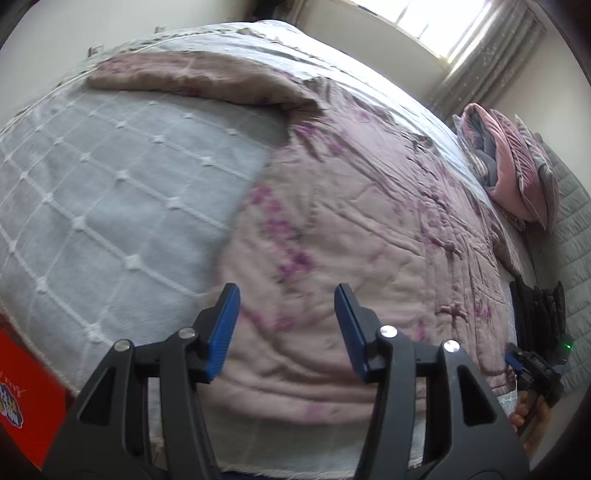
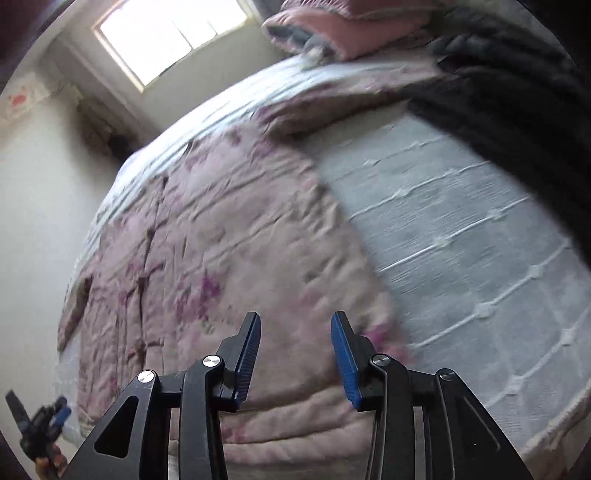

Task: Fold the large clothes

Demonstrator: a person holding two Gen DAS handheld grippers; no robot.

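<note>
I see the pale pink quilted blanket with purple blossom print point(image 1: 369, 229) spread over the bed's pale grey bedspread with a white stitched grid point(image 1: 110, 192), and I take that blanket as my landmark. On the left wrist camera its far corner is turned back on itself, and its near edge hangs just under my left gripper point(image 1: 287, 325). That claw stands spread, its blue pads apart with only blanket behind them; nothing is pinched. The grey bedspread lies bare to the left of the blanket in this view, and a red printed box point(image 1: 26, 398) sits beyond it at the bed's lower left edge. Pink and grey pillows point(image 1: 517, 173) are stacked past the blanket's right end, near the curtained window point(image 1: 461, 26).

On the right wrist camera my right gripper point(image 2: 295, 354) is also spread over the blanket's near edge, gripping nothing. The bedspread shows to the blanket's right, with a dark grey garment point(image 2: 517, 110) beyond it, blurred. The left gripper shows small by the blanket's lower left corner, in a hand point(image 2: 48, 461).
</note>
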